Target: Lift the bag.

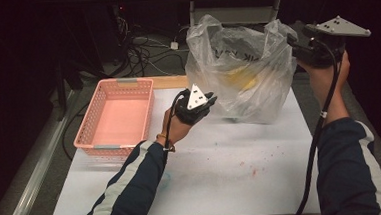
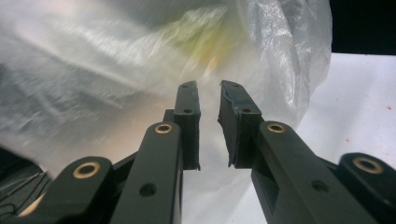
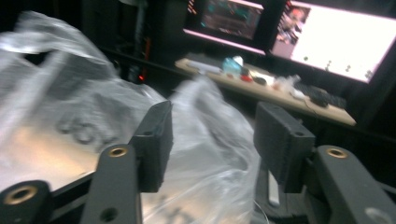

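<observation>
A clear plastic bag (image 1: 265, 95) stands at the back of the white board (image 1: 222, 175), with something yellow (image 1: 241, 78) inside it. My left gripper (image 1: 211, 98) is low against the bag's left side. In the left gripper view its jaws (image 2: 208, 88) stand a narrow gap apart, with the bag's film (image 2: 93, 70) just beyond them and nothing pressed between the pads. My right gripper (image 1: 291, 38) is raised at the bag's upper right edge. Its jaws (image 3: 212, 119) are wide apart, with crumpled film (image 3: 205, 154) behind them.
An empty pink perforated basket (image 1: 91, 121) sits on the board's left side. Cables (image 1: 140, 50) lie on the floor beyond the table. Monitors (image 3: 336, 42) and a cluttered desk (image 3: 280, 93) appear far off in the right gripper view. The board's near half is bare, with faint red specks (image 1: 255, 171).
</observation>
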`<control>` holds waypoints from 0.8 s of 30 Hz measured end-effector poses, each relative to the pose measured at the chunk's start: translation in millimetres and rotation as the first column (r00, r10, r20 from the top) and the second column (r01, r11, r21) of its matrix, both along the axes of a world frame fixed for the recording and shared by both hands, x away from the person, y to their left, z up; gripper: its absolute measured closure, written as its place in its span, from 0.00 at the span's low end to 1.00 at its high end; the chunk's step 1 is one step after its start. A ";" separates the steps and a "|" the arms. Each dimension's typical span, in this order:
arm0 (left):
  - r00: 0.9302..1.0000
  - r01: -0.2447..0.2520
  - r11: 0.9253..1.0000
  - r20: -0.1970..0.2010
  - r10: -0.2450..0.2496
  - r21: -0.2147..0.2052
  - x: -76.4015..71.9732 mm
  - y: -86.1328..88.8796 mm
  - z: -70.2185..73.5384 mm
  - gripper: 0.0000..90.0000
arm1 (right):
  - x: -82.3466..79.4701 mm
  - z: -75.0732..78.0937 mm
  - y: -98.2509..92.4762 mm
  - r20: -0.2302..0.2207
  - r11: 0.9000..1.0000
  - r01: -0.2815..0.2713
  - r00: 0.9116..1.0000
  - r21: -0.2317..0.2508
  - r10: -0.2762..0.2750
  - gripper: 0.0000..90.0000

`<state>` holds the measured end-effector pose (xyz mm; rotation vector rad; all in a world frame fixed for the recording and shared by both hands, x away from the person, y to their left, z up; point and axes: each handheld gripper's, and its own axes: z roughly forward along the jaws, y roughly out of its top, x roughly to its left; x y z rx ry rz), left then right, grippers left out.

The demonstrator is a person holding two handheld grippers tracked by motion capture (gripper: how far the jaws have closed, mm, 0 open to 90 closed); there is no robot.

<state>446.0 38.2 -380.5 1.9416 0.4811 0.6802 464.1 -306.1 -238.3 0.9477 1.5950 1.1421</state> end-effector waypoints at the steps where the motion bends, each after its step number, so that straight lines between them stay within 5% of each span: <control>1: 1.000 -0.003 1.000 0.012 0.003 0.002 -2.9 4.4 2.3 0.75 | -7.1 -1.1 1.6 0.013 1.000 -0.021 1.000 0.006 0.021 0.51; 6: 0.999 -0.002 1.000 0.037 0.001 0.013 -21.6 29.3 12.7 0.52 | -41.2 -18.5 15.2 0.033 0.992 -0.123 0.992 -0.015 0.124 0.50; 9: 0.995 -0.051 0.998 0.092 0.049 0.026 -39.4 42.3 11.9 0.33 | -60.2 -36.8 25.3 0.036 0.986 -0.164 0.986 -0.040 0.165 0.46; 15: 0.995 -0.051 0.999 0.092 0.050 0.016 -71.2 74.6 -2.0 0.26 | -89.9 -77.2 36.2 0.000 0.970 -0.244 0.970 -0.025 0.244 0.38; 24: 0.991 -0.096 0.993 0.097 0.088 0.072 -98.3 107.0 -25.7 0.21 | -118.4 -129.9 42.6 -0.057 0.953 -0.297 0.954 -0.052 0.294 0.31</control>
